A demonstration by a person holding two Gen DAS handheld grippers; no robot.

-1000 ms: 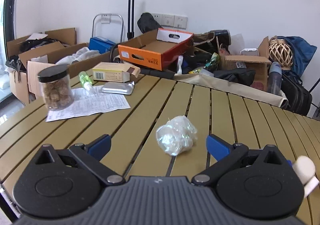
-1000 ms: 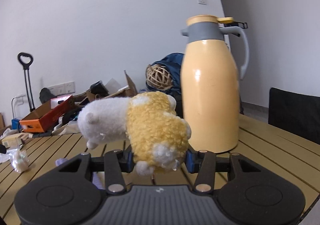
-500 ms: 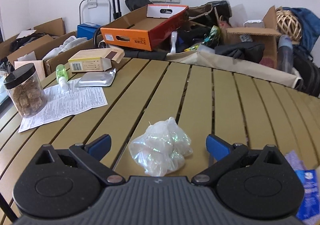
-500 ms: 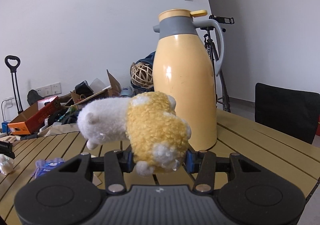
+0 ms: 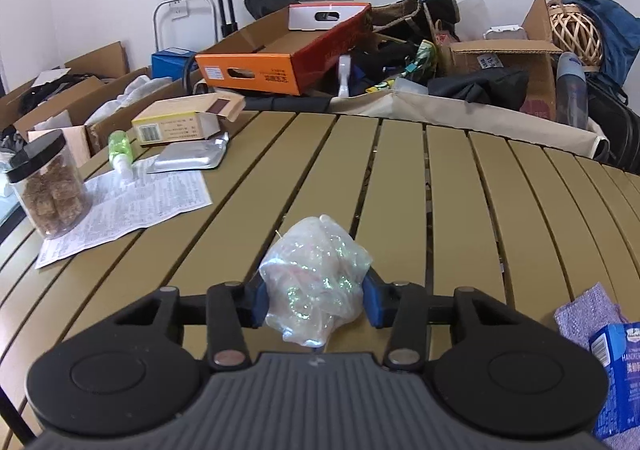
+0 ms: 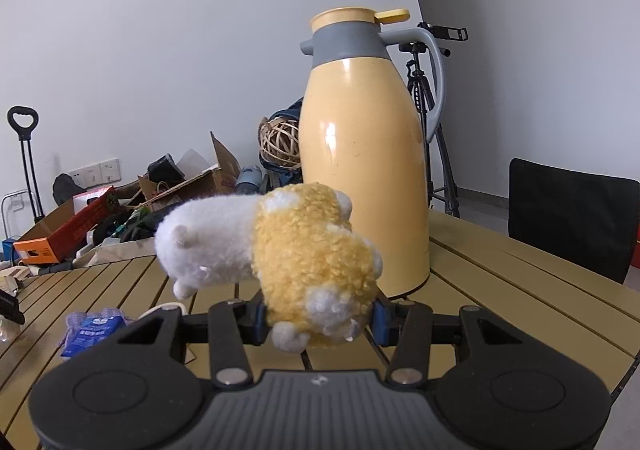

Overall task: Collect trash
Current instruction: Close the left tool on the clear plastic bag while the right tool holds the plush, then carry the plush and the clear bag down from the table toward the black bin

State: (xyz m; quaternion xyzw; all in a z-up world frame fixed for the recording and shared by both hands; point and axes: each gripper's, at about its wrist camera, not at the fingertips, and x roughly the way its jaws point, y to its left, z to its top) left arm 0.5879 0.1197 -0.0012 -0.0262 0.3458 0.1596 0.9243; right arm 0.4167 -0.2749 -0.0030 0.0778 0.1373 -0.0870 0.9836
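A crumpled clear plastic bag (image 5: 316, 270) lies on the slatted wooden table (image 5: 440, 190). My left gripper (image 5: 315, 302) has the bag between its blue pads. The jaws are closing, and both pads touch the bag's sides. In the right wrist view, my right gripper (image 6: 320, 320) is shut on a yellow and white plush toy (image 6: 296, 250), held just above the table. The toy's white end sticks out to the left.
Left on the table: a jar (image 5: 48, 190), a printed sheet (image 5: 132, 206), a green bottle (image 5: 119, 148), a foil pack (image 5: 188, 158), a yellow box (image 5: 180, 124). A blue tissue pack (image 5: 616, 370) lies on purple cloth (image 5: 588, 310). A yellow thermos jug (image 6: 360, 154) stands behind the toy.
My left gripper came forward and down until the bag lay between its wide jaws, then the jaws closed in onto it. The right gripper kept its hold on the plush toy.
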